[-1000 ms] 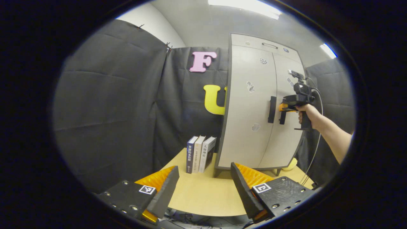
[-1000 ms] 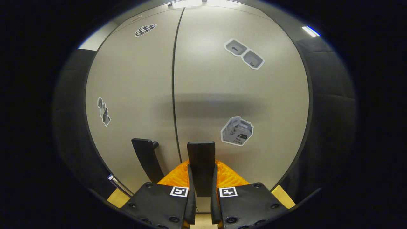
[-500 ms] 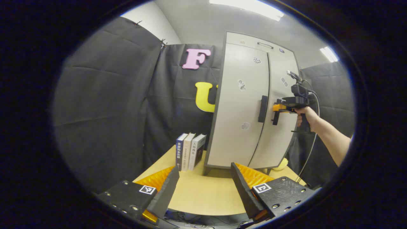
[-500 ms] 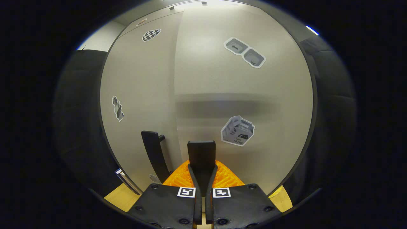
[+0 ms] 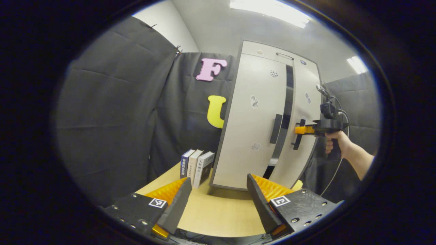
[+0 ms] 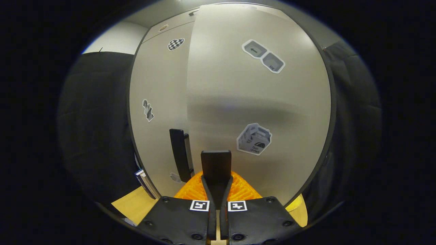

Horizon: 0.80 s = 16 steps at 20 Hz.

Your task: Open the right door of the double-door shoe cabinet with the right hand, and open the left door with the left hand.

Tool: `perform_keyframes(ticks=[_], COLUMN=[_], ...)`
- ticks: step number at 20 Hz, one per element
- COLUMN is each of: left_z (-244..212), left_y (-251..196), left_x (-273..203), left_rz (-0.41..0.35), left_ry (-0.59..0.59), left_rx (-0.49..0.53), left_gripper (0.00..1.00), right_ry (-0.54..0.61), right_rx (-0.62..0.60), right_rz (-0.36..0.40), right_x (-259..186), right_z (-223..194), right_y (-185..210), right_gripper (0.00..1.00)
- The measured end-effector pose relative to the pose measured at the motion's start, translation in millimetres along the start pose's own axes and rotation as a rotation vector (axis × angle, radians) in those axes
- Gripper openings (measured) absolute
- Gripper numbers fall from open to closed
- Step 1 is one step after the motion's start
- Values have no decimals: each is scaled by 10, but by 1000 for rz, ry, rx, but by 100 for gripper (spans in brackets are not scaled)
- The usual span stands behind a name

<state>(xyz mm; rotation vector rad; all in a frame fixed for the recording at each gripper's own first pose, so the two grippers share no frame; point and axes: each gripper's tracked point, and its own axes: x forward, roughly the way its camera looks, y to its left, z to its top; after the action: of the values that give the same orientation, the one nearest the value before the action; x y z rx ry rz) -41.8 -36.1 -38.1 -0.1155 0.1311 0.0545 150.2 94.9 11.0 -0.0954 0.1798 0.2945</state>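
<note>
Right gripper view has the right gripper (image 6: 216, 190) clenched on the right door's handle (image 6: 216, 166), both fingers pressing it. Right door (image 5: 301, 136) of the shoe cabinet (image 5: 265, 119) is ajar, with a dark gap between it and the shut left door (image 5: 248, 119). Cabinet sits at the table's (image 5: 218, 211) far edge, books (image 5: 196, 165) beside it. Left gripper (image 5: 218, 197) hangs over the near edge, fingers spread wide and holding nothing.

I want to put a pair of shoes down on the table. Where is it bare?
The table is bare in front of the shoe cabinet, from the left gripper up to its base. The back left corner is crowded by three books, close against the cabinet's side.
</note>
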Motion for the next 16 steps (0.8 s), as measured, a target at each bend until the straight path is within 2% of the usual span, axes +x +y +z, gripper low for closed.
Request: perform_keyframes(ticks=[7, 13, 16], left_z=[20, -239, -326], left_y=[-362, -822, -1010], left_x=[-419, -854, -912], left_rz=[107, 147, 144], left_ry=[-13, 16, 22], left_rx=[106, 158, 205], left_gripper=[94, 96, 96], right_ry=[-19, -33, -59], right_rx=[3, 15, 34], right_rz=[132, 214, 224], right_x=[-308, -534, -666], right_z=[-73, -110, -133], right_y=[-32, -87, -185], right_gripper=[6, 5, 6])
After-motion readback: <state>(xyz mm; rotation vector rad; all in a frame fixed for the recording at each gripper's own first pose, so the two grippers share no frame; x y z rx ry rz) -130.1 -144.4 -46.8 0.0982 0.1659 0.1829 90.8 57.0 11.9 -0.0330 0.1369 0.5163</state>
